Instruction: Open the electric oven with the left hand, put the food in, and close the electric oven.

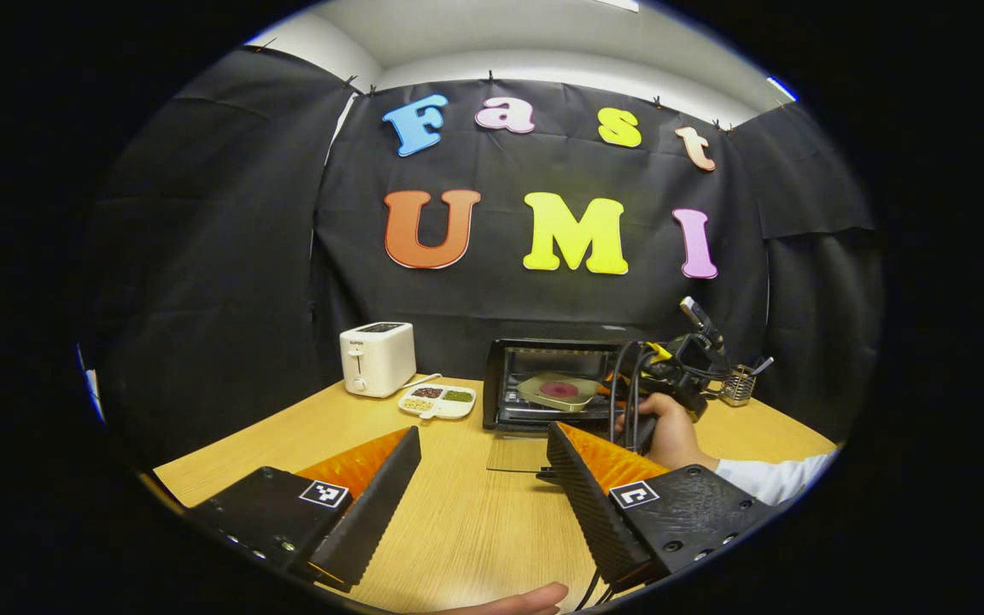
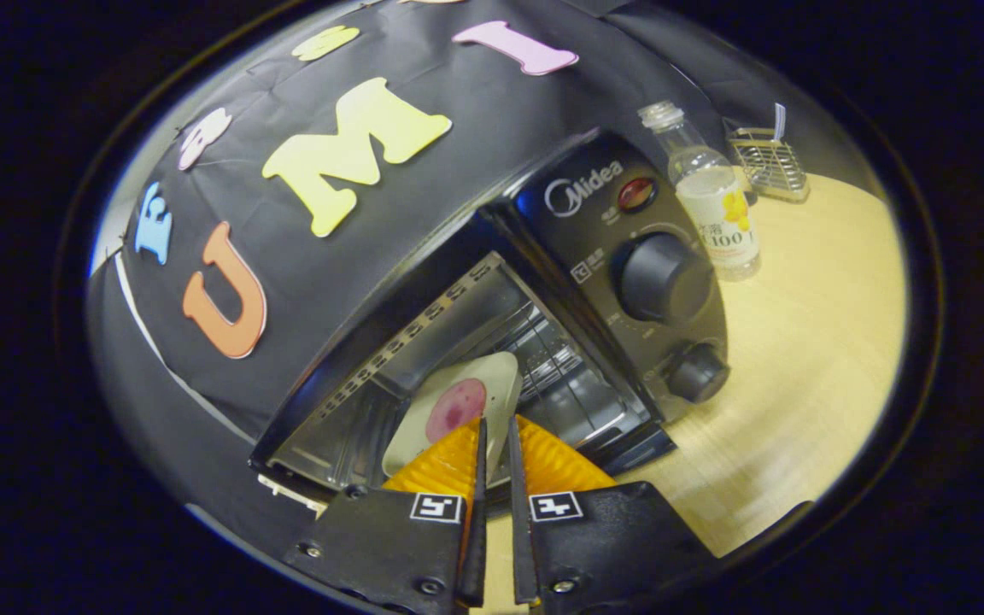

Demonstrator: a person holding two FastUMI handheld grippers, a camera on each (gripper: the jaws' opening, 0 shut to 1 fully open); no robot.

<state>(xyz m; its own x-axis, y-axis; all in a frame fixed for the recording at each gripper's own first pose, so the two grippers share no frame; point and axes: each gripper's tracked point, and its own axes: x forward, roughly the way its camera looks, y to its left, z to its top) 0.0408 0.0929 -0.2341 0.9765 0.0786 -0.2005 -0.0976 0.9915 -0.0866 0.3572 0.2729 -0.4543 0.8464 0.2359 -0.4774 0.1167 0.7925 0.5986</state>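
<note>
Pale wood grain runs across the one table (image 1: 458,512), and on it I count one electric oven (image 1: 543,380), one white toaster (image 1: 377,359), one divided snack dish (image 1: 438,401), one clear bottle (image 2: 710,201) and one wire basket (image 2: 767,162). In the left gripper view the oven sits at about one o'clock, its glass door (image 1: 518,453) dropped flat toward me, with the toaster at eleven o'clock and the dish between them. The left gripper (image 1: 483,465) hangs above the tabletop with its jaws spread wide and nothing between them. Over at two o'clock a hand (image 1: 671,427) carries the right gripper (image 2: 494,436) up to the oven mouth. In the right gripper view its fingers stand narrow, nipping the near edge of one plate (image 2: 458,406) that bears a single pink round of food (image 2: 455,408), the plate reaching into the oven cavity over the rack. Two knobs sit on the oven's control panel, with the bottle at one o'clock just beside it.
</note>
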